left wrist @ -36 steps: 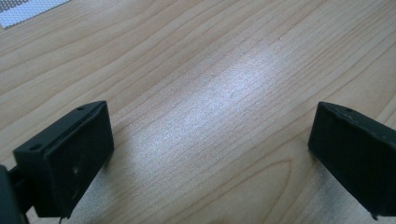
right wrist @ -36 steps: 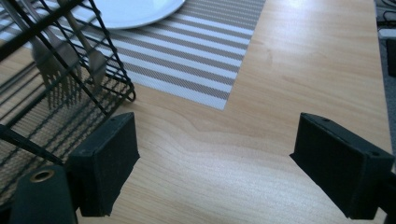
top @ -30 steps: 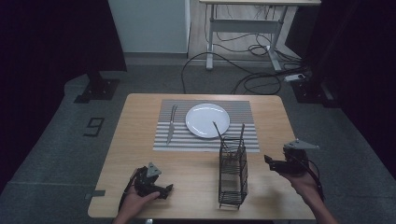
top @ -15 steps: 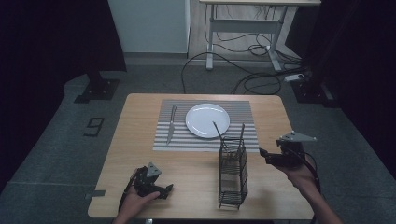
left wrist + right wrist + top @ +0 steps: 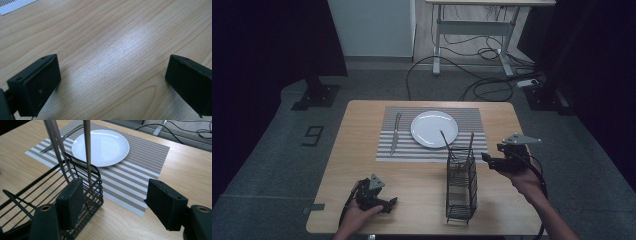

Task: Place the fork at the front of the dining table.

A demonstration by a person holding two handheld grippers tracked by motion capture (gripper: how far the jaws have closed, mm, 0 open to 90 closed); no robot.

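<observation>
A: What stands around the black wire cutlery basket (image 5: 461, 184)?

B: Beyond it lies a grey-and-white striped placemat (image 5: 472, 121) bearing a round white plate (image 5: 434, 128), with a silver fork (image 5: 395, 133) on the mat left of the plate. Two thin metal utensil handles (image 5: 87, 150) rise from the basket's far end, leaning apart.

A: And the grippers?

B: The right gripper (image 5: 490, 162) hangs just right of the basket's far end, jaws spread wide with nothing between them; in the right gripper view one jaw sits against the wire wall. The left gripper (image 5: 388, 202) rests on the desk well left of the basket, jaws released over bare wood.

A: The surroundings?

B: A light wooden desk (image 5: 362, 150) on grey carpet (image 5: 282, 150), cables (image 5: 472, 80) behind, dark curtains at the sides.
</observation>
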